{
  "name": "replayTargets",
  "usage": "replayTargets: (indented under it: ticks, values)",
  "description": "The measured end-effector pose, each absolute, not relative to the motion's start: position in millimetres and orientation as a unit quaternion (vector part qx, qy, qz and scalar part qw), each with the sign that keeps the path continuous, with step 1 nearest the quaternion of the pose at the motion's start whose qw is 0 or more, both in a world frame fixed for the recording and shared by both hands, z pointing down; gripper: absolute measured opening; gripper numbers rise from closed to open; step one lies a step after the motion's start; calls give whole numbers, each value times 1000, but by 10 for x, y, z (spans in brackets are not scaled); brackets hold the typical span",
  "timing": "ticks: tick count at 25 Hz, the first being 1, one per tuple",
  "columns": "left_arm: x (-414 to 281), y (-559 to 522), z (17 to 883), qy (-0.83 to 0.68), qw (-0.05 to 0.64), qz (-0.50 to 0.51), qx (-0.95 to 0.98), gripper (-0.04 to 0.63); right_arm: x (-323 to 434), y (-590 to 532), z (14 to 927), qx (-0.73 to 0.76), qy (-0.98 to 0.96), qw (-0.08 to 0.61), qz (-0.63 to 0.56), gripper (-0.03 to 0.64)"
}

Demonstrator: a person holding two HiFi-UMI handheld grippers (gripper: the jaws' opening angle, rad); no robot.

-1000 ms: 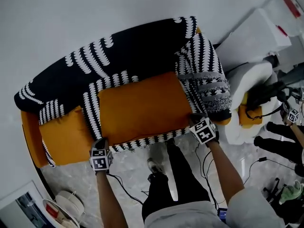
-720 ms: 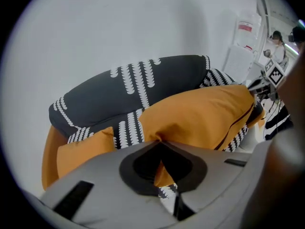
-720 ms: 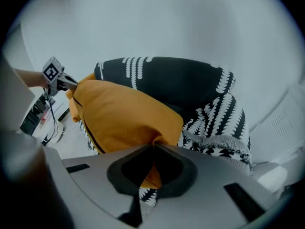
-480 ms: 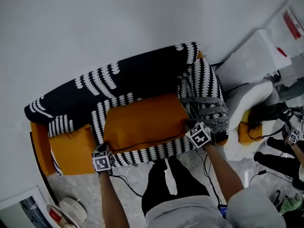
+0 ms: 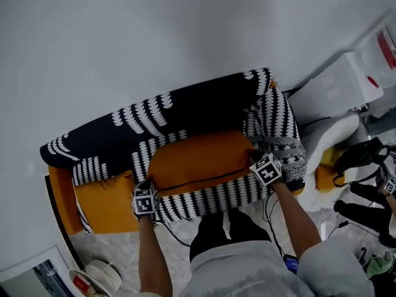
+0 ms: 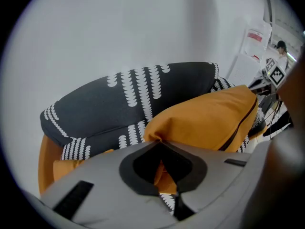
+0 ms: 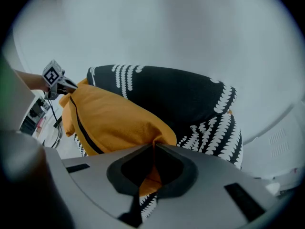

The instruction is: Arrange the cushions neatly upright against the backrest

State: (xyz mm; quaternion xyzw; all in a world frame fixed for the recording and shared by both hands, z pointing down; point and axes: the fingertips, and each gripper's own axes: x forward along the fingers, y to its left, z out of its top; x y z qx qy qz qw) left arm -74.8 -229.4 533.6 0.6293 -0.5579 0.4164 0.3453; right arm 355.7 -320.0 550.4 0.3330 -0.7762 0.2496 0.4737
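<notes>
A large orange cushion hangs lifted over the seat of the sofa, and its zipped edge faces the camera. My left gripper is shut on the cushion's left corner; orange fabric is pinched between its jaws. My right gripper is shut on the right corner, again with fabric in the jaws. The cushion tilts towards the black backrest with white marks. A second orange cushion lies on the seat at the left.
The patterned right armrest stands close beside my right gripper. White boxes and a black bag crowd the floor to the right. A white round object sits at the lower left. Cables trail on the floor by the person's legs.
Both grippers have carried the orange cushion away from the seat's front edge towards the backrest and raised it. It has gone from lying flat to tilted up.
</notes>
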Motion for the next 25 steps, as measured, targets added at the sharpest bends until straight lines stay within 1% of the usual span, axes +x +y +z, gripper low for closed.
replayTargets:
  ticks: [14, 17, 25]
  values:
    - [-1113, -3282, 5205, -557, 309, 410, 653, 20, 3248, -4243, 5103, 421, -748, 460, 227, 14]
    - [-1192, -3458, 5249, -549, 314, 418, 652, 20, 3187, -4466, 5086, 433, -743, 456, 230, 14]
    - [-1367, -4086, 5302, -550, 289, 419, 662, 25, 3040, -5058, 5097, 458, -732, 444, 239, 14]
